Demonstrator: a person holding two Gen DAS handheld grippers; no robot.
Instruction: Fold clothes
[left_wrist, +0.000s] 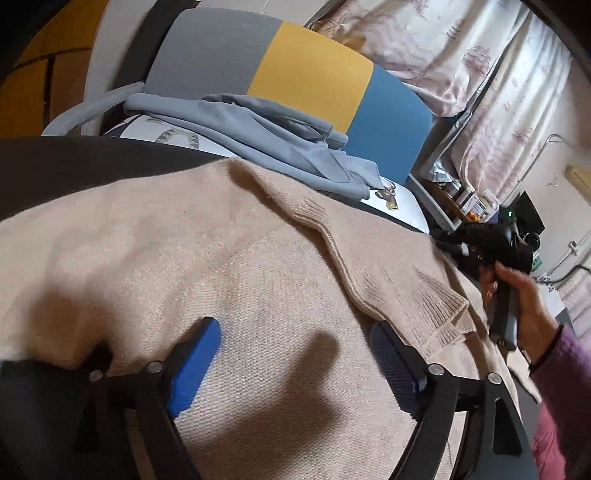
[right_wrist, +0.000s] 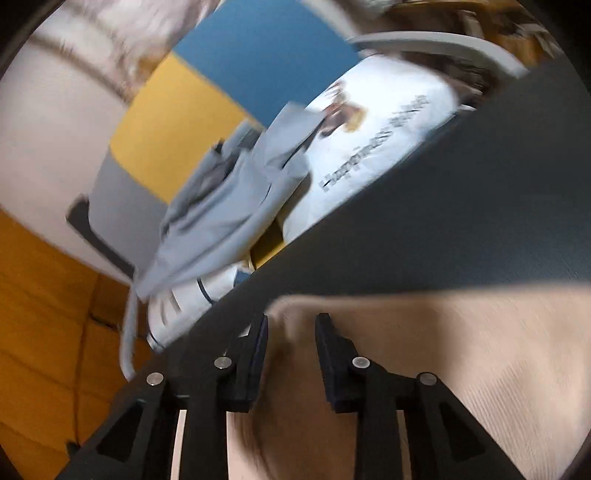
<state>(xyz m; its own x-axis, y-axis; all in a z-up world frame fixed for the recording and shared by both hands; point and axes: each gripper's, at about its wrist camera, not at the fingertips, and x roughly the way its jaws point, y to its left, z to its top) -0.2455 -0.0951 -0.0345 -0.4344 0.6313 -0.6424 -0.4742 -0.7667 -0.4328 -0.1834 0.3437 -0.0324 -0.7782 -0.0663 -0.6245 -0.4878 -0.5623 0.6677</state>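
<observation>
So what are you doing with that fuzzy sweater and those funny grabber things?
A person is folding a beige sweater on a dark table, with tongs in each hand. The left tongs are open wide above the sweater's middle and hold nothing. The right tongs sit at the sweater's edge with some of it between their fingers, though the blur hides whether they pinch it. One sleeve is already folded across. A blue-grey garment waits on the chair behind.

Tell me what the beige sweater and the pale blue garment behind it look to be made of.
Beige sweater: a soft knit, likely wool or a blend; fine stitch rows and ribbed cuffs show, with a matte, slightly fuzzy surface. Pale blue garment: a smooth, thicker jersey or fleece, perhaps cotton; no visible weave, soft rounded folds, matte.
</observation>
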